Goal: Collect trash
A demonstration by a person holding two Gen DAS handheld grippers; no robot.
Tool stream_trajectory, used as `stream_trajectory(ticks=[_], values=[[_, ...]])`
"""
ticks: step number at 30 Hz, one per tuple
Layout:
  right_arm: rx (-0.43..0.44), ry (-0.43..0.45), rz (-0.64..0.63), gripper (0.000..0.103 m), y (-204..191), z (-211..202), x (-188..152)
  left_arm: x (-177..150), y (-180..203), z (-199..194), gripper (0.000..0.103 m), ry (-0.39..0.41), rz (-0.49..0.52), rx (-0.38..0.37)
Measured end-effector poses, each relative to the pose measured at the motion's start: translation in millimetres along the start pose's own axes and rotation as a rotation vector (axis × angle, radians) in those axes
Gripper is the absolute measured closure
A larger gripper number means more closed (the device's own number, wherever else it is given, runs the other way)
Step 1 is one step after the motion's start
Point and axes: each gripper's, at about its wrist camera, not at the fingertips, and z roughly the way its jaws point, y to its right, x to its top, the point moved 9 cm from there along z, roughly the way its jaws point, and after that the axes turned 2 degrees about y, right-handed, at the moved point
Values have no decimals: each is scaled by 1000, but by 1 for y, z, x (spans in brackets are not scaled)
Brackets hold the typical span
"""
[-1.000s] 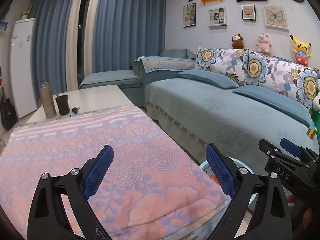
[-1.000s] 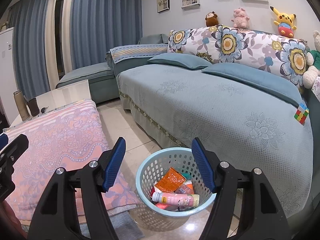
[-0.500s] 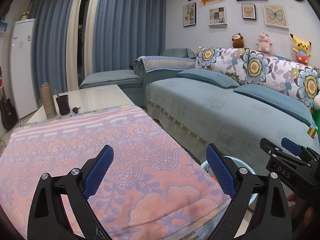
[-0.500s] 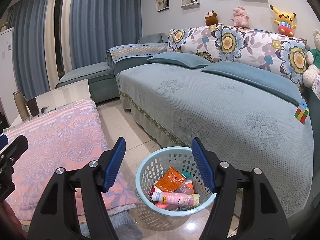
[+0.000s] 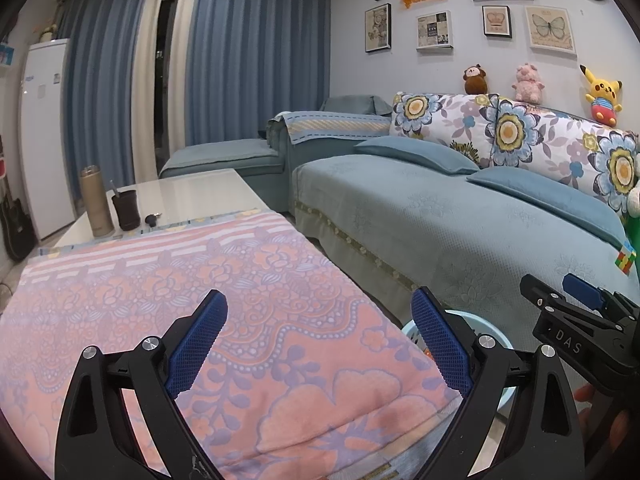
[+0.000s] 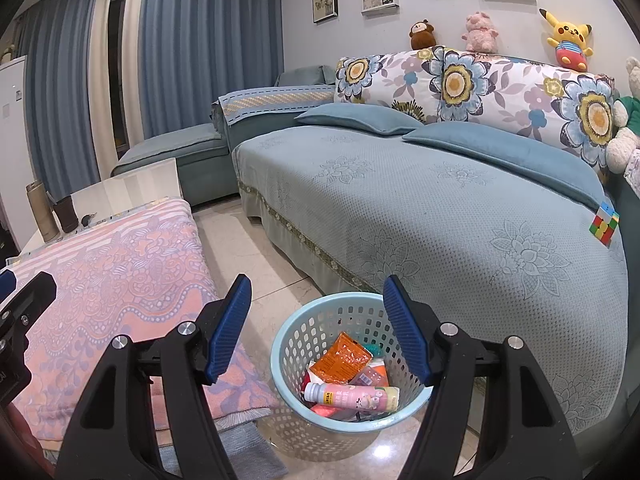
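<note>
Both claws wide apart, empty: left claw, right claw

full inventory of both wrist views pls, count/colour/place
basket: 1, light blue, on floor between table and sofa
trash in basket: several pieces; orange packet, pink-and-white bottle, more beneath
blanket: 1, pink floral, over the table's near end
table: 1, white, bare far end
flask: 1, tan, on the table's far end
cup: 1, dark, beside flask
sofa: 1, blue cover, floral back cushions
pillows: 2, blue, on sofa
puzzle cube: 1, multicoloured, on sofa
plush toys: 3 atop the sofa back; another at frame edge
curtains: blue and cream
fridge: 1, white
left hand-held gripper: open, empty, over blanket
right hand-held gripper: open, empty, above basket
</note>
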Motion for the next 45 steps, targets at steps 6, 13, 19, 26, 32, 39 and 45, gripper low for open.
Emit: stream_trajectory(ticks=[6, 13, 19, 26, 32, 39, 45], values=[[-1, 0, -1, 39, 0, 0, 0, 0, 0, 0, 13, 1, 1, 2], [0, 0, 0, 39, 0, 0, 1, 0, 0, 0, 13, 1, 3, 2], [0, -1, 0, 39, 0, 0, 0, -1, -1, 0, 13, 0, 3, 1], [-2, -4, 1, 39, -1, 1, -2, 0, -1, 1, 13, 0, 5, 0], [-1, -3, 1, 39, -1, 1, -1, -1, -2, 1, 13, -1, 6, -1], [-1, -4, 1, 39, -1, 1, -1, -1, -3, 1, 13, 0, 6, 0], [-3, -5, -2, 39, -2, 2, -3, -3, -11, 4, 13, 6, 18, 2]])
